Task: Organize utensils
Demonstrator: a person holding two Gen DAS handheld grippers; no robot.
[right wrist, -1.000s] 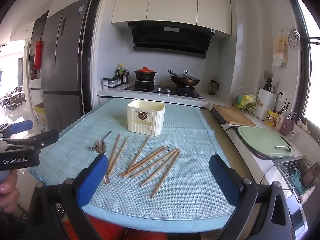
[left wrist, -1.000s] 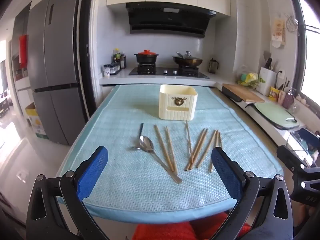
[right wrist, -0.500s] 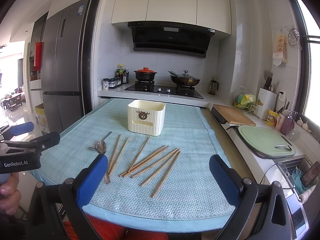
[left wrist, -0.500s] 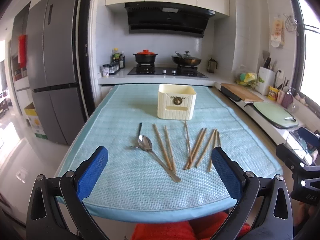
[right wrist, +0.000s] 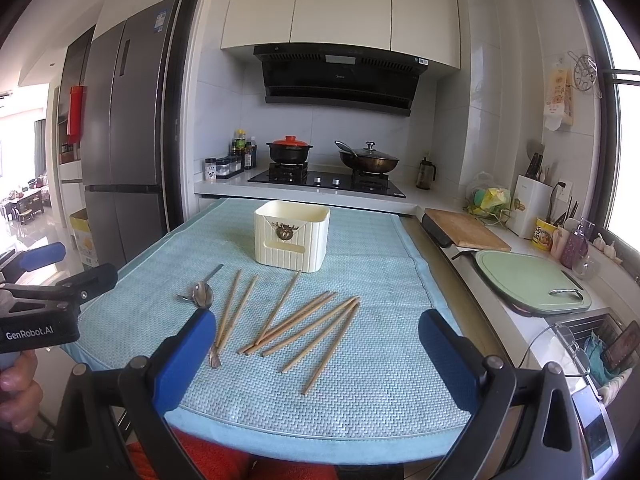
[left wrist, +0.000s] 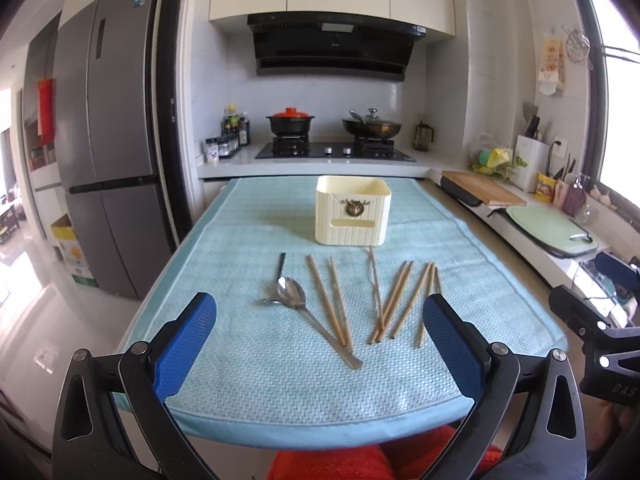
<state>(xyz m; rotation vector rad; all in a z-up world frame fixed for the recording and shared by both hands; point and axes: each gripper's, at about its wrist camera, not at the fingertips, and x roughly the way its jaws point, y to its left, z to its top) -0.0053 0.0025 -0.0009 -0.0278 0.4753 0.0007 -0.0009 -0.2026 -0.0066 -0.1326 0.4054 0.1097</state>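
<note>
Several wooden chopsticks lie fanned out on a light blue cloth that covers the table. Two metal spoons lie crossed to the left of them. A cream ribbed utensil holder stands upright behind them, and I see nothing inside it. My left gripper hovers open near the table's front edge, short of the utensils. My right gripper is open too, held over the front edge with nothing between its blue pads.
A stove with a black pot and a wok sits behind the table. A counter on the right holds a wooden board and a green cutting board. A grey fridge stands on the left.
Both views have shifted very slightly, the left one a little lower. The utensils and holder have not moved, and both grippers stay open.
</note>
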